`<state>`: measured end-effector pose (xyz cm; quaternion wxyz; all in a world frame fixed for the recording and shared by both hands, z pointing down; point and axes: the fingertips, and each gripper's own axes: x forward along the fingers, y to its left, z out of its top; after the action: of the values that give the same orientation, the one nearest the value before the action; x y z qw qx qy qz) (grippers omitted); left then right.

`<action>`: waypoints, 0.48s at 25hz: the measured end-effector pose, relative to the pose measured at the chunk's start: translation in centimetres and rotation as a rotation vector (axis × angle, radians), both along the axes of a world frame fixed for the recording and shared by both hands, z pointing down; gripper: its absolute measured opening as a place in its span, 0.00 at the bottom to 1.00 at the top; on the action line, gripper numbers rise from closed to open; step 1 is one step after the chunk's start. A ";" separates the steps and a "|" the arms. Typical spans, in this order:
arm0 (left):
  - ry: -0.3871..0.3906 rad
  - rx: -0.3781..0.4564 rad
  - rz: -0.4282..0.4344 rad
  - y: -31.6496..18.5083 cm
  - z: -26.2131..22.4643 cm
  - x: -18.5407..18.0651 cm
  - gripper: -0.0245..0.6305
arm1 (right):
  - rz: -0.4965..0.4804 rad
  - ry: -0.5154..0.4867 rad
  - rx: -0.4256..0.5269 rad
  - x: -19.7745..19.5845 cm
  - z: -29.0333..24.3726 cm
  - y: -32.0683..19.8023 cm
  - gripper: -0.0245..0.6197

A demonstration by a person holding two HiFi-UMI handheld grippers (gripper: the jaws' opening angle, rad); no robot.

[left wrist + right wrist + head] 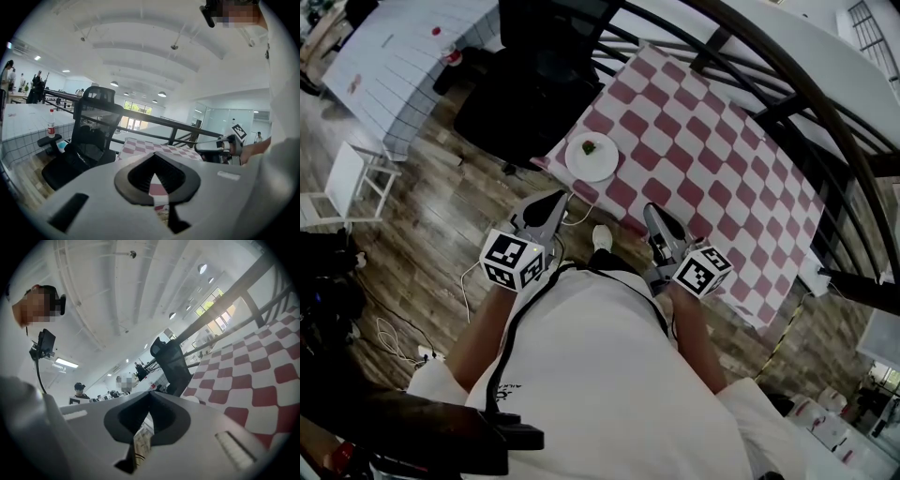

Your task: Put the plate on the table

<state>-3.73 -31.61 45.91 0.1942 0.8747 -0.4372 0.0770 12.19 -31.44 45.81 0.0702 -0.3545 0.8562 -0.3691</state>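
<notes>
One plate (592, 156) lies at the table (712, 159) corner.
Left gripper (548, 208) and right gripper (661, 220), jaws together, empty, hover apart from it.

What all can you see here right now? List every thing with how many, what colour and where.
plate: one, white, on the table's corner by the chair
table: one, red-and-white checked cloth, ahead of the person
office chair: one, black, beside that corner
railing: one, black, beyond the table
bottle: one, clear, red label, at the tiled counter
counter: one, white, far left
left gripper: grey, shut, empty, near the plate
right gripper: grey, shut, empty, at the table's near edge
</notes>
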 end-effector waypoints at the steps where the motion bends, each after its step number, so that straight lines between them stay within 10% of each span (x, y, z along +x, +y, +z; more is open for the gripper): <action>1: -0.001 -0.003 -0.001 0.1 0.2 0.0 0.05 | -0.005 0.006 0.002 -0.1 0.1 0.1 0.05; 12: -0.007 -0.015 -0.022 0.6 0.6 -0.9 0.05 | -0.031 0.029 0.000 -1.0 0.4 0.5 0.05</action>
<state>-4.58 -31.00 46.50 0.1999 0.8682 -0.4469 0.0812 11.23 -30.92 46.20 0.0524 -0.3465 0.8626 -0.3649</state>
